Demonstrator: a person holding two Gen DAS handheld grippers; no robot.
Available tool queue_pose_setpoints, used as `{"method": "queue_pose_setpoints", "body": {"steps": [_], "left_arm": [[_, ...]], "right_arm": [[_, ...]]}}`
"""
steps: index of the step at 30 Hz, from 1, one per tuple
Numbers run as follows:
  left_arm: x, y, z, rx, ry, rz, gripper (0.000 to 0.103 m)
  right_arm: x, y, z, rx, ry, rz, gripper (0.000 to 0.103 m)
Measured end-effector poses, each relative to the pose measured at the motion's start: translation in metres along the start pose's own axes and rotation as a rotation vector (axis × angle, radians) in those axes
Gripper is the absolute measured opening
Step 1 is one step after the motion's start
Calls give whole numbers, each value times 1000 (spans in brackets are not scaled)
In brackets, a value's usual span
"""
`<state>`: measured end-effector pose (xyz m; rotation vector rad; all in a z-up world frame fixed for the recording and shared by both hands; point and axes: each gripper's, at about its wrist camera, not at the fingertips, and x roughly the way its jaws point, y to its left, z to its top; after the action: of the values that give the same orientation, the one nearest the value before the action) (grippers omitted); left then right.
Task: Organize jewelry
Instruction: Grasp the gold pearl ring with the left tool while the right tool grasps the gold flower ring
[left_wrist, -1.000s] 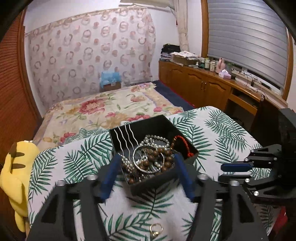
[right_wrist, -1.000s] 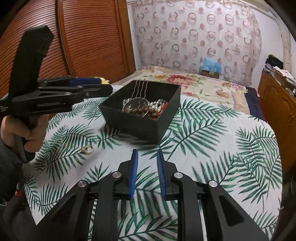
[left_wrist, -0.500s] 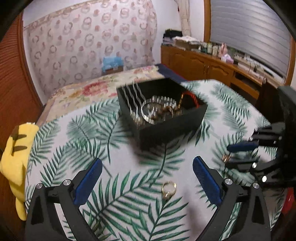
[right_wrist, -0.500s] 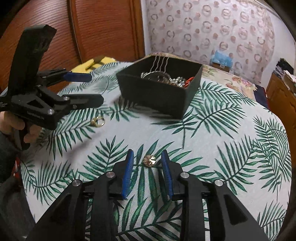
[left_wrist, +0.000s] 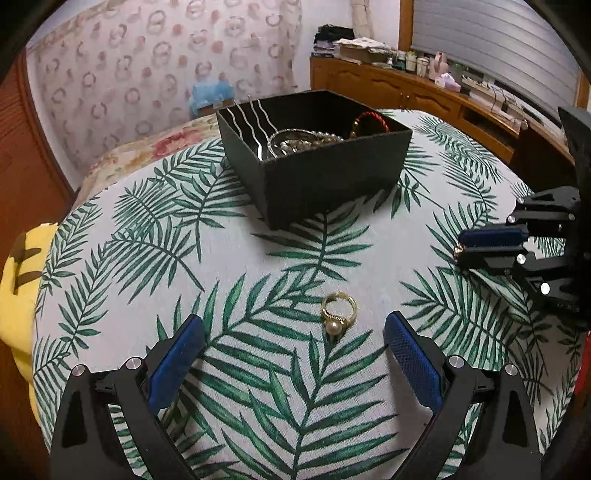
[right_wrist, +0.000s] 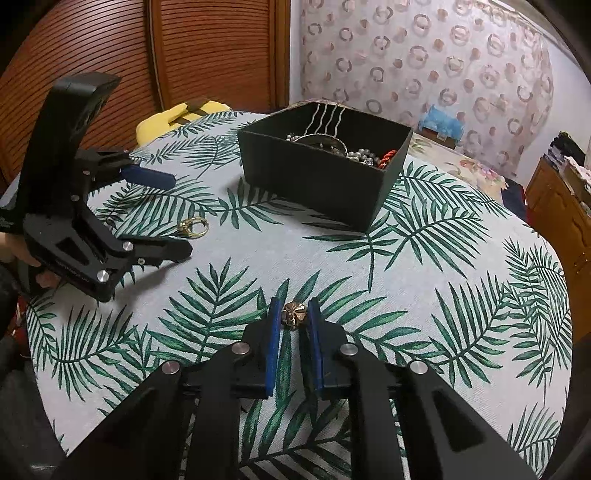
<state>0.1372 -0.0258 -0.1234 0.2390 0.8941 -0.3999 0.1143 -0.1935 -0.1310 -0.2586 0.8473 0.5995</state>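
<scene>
A black jewelry box (left_wrist: 317, 155) sits on the palm-leaf tablecloth, holding pearls, a silver bangle, wavy hairpins and a red bracelet; it also shows in the right wrist view (right_wrist: 325, 173). A gold pearl ring (left_wrist: 338, 314) lies on the cloth just ahead of my left gripper (left_wrist: 295, 343), which is wide open around it; the ring also shows in the right wrist view (right_wrist: 192, 226). My right gripper (right_wrist: 293, 314) has its blue pads closed on a small gold flower-shaped piece (right_wrist: 293, 314) at the cloth. The right gripper also appears in the left wrist view (left_wrist: 491, 243).
A yellow plush toy (left_wrist: 18, 280) sits at the table's left edge. A bed with a floral cover (left_wrist: 147, 151) lies beyond the table. A wooden cabinet (left_wrist: 424, 92) runs along the right wall. Wooden slatted doors (right_wrist: 110, 74) stand behind.
My left gripper pulled back from the box, lowered and opened wide around the pearl ring. My right gripper lowered toward the gold flower piece and closed its pads on it.
</scene>
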Motion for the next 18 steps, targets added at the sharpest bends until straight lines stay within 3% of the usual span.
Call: {"method": "queue_pose_setpoints", "body": {"steps": [7,11,12,15,18], "left_arm": [[-13,-8,0,20,-43,2,94],[-19,-15,3,26,-59,-25,69],[-18,-15,4,23,-55,-41,56],[-12,-17,4,21,-32,-51,38],[-9,-18,3,25,-32,-45,26]], "right_arm": [[-2,0,-1,6,-6,1,16],[-1,1,0,6,-4,6,16],[-1,1,0,6,-4,6,16],[-1,1,0,8,-4,7,16],[-1,1,0,6,-4,6,16]]}}
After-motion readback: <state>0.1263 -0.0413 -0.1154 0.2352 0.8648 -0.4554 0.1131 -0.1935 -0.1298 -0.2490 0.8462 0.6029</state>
